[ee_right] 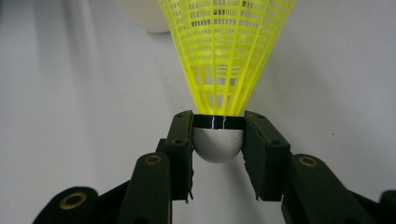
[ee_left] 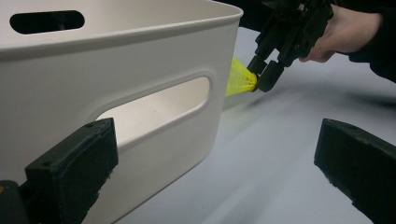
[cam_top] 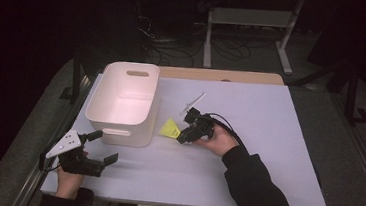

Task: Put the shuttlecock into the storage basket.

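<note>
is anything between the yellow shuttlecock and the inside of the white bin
Only the bin's own near wall. The right gripper grips the shuttlecock by its white cork, low beside the white bin. Nothing else on the table stands between them; the bin's open top looks unobstructed.

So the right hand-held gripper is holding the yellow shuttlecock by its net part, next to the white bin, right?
Not quite. The right hand-held gripper holds the yellow shuttlecock by its white cork tip, not the net part. The right gripper view shows the jaws closed on the tip. It is next to the white bin.
</note>
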`<action>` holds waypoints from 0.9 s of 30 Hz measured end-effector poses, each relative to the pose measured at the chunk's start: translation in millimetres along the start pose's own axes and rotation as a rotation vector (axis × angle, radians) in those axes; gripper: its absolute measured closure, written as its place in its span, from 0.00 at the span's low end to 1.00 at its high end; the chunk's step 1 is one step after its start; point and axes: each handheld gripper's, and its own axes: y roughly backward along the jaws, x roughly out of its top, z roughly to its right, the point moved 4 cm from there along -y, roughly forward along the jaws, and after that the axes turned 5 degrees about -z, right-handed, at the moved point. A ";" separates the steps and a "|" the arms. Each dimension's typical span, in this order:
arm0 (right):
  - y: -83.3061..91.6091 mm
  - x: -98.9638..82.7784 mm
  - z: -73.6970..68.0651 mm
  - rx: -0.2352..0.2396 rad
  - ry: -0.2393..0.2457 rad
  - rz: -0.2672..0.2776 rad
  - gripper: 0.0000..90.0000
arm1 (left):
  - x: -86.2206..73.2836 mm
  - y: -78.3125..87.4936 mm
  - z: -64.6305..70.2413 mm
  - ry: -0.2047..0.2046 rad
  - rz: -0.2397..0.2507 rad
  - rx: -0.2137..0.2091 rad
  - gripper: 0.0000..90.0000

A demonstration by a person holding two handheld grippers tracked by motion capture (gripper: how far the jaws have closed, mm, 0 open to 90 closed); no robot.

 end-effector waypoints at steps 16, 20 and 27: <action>35.4 9.0 3.1 -0.025 0.002 0.053 0.70 | 0.0 -0.4 0.1 0.000 0.000 -0.002 0.00; 41.2 12.3 1.8 -0.031 0.007 0.057 0.70 | 0.0 -0.5 0.2 -0.001 -0.001 -0.003 0.00; 49.2 17.5 0.7 -0.038 0.015 0.061 0.70 | -0.1 -0.4 0.1 -0.002 -0.003 -0.003 0.00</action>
